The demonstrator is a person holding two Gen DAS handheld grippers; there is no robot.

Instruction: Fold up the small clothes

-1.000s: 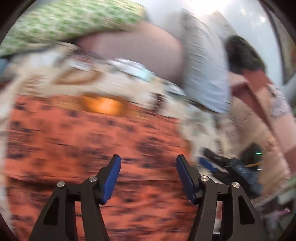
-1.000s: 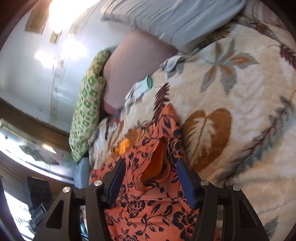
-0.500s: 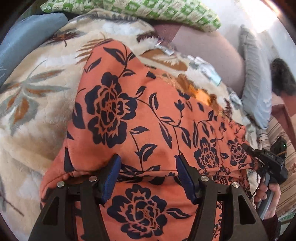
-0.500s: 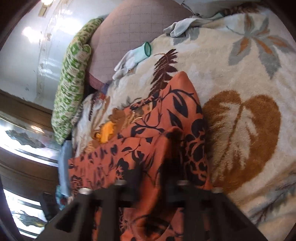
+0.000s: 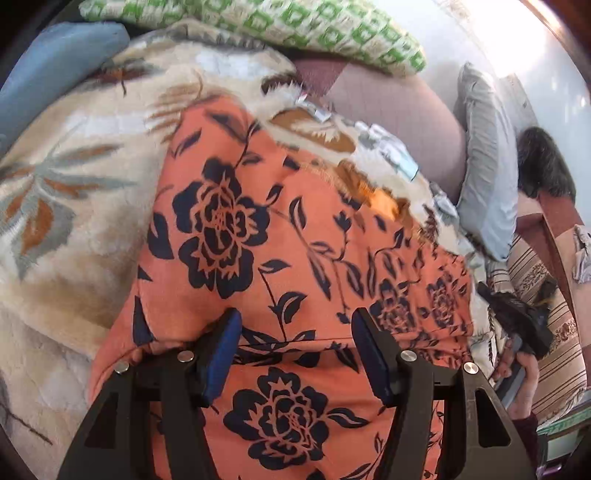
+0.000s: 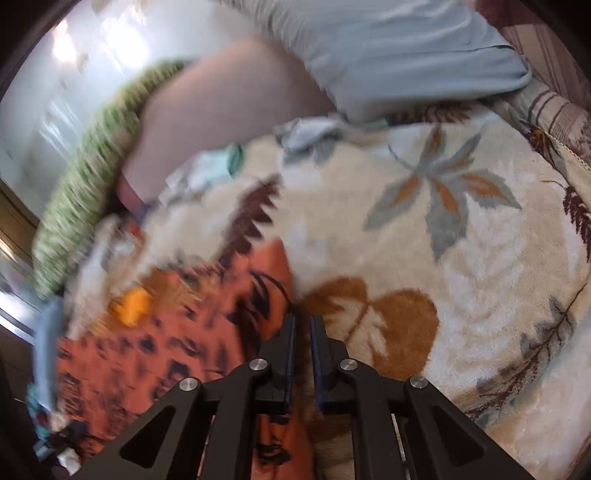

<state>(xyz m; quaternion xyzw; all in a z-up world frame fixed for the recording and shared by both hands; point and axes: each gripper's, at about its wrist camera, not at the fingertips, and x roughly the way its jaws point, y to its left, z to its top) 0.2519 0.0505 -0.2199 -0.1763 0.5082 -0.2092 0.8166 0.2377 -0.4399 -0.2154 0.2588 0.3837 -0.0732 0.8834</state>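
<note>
Orange flowered garment (image 5: 280,258) lies spread on a cream leaf-print blanket (image 5: 74,229), a fold line running across it near the camera. Left gripper (image 5: 295,343) sits low over the fabric, jaws apart, nothing pinched. Right gripper (image 6: 303,332) has jaws together at the garment's edge (image 6: 266,291); blur hides whether cloth is caught between them. Green patterned pillow (image 5: 295,26) and grey pillow (image 5: 487,173) lie behind.

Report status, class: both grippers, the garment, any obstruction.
Left gripper open over the orange floral garment. Right gripper shut at the garment's edge; grip on cloth unclear. Garment lies on the leaf-print blanket. Nothing in the way.
</note>
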